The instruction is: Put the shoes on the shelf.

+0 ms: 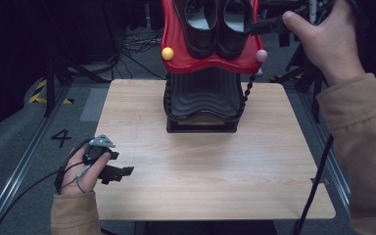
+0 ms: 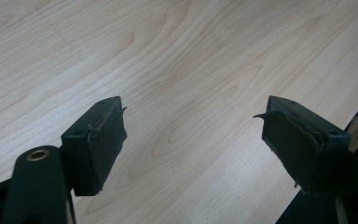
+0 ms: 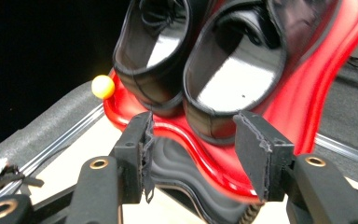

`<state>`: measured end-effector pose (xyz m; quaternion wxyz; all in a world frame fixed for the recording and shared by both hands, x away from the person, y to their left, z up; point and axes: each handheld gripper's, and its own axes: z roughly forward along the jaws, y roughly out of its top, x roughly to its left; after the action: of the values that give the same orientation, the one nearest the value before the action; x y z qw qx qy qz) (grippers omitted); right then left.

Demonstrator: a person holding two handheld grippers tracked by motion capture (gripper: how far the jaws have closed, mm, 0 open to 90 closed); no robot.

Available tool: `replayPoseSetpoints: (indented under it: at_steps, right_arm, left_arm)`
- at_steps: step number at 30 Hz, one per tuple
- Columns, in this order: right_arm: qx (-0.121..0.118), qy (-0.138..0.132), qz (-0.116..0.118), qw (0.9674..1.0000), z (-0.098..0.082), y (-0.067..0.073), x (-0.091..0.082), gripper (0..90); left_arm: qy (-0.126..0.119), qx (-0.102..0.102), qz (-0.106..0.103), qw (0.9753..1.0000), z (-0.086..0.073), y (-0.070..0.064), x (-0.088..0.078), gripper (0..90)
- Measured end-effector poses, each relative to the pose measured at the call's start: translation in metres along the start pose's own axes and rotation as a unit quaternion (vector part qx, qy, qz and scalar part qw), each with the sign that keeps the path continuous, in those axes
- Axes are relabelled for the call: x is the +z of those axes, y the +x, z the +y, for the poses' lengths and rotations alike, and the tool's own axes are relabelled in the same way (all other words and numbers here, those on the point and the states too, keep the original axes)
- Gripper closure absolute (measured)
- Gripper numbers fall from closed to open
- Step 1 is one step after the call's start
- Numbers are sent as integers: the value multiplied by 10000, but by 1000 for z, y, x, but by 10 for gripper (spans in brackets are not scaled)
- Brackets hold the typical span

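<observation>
Left gripper (image 1: 120, 172): I hold it low over the near left part of the wooden table (image 1: 200, 161). In the left gripper view its pads (image 2: 98, 144) stand wide apart with bare wood grain between them, pinching nothing.

Right gripper (image 3: 193, 156): I hold it up at the far right, aimed at the shoes. Its fingers are spread, nothing between the pads (image 3: 256, 154); no pad touches leather.

Shoes: a pair of black leather shoes (image 1: 218, 24) sits side by side on the top red tray (image 1: 176, 58) of a tiered shoe rack (image 1: 203, 98) at the far middle of the table, heels toward me, openings up.

Where they lie to my fingers: in the right gripper view the right shoe (image 3: 242, 65) has its heel just beyond the gap between my pads, near but apart; the left shoe (image 3: 154, 51) is beside it, off toward my left pad.

How they should handle: I judge them stiff at the heel and sole, softer at the upper, moderately heavy for one pinch. The polished leather looks slippery.

Where to take hold: I would pinch the heel collar of the nearer shoe, one pad inside the opening and one outside, where the rim is firm and narrow.

Risk: the tray looks glossy and tilted; a nudge could slide both shoes.

Marker: a yellow ball (image 1: 167, 53) caps the tray's left corner.
</observation>
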<state>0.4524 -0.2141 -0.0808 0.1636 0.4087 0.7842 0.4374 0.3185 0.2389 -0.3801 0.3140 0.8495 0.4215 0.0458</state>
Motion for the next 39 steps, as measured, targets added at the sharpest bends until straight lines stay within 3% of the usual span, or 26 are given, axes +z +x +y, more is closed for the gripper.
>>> replayPoseSetpoints:
  at_steps: [8,14,20,24,29,32,39]
  right_arm:
    - [-42,-82,115,9999,-24,-8,-29,462]
    - [-59,31,337,9994,-63,-14,-32,459]
    - [-163,258,340,9990,-93,-20,-24,459]
    - [-210,359,506,9979,-114,-24,-15,451]
    - [-280,586,545,9964,-139,-25,-1,446]
    - [-240,728,690,9947,-164,-26,12,444]
    - [-284,791,785,9934,-199,-30,32,430]
  left_arm:
    - [-23,-1,5,10000,1,1,-1,218]
    - [-121,21,40,9999,2,-1,0,219]
    - [-144,-64,54,9999,-4,-1,-3,222]
    - [-104,-122,77,9998,-9,-2,-5,222]
    - [-131,-99,120,9998,-11,-4,-8,221]
    - [-138,-99,108,9998,-12,-5,-8,222]
    - [-130,-39,81,9999,-11,-6,-6,222]
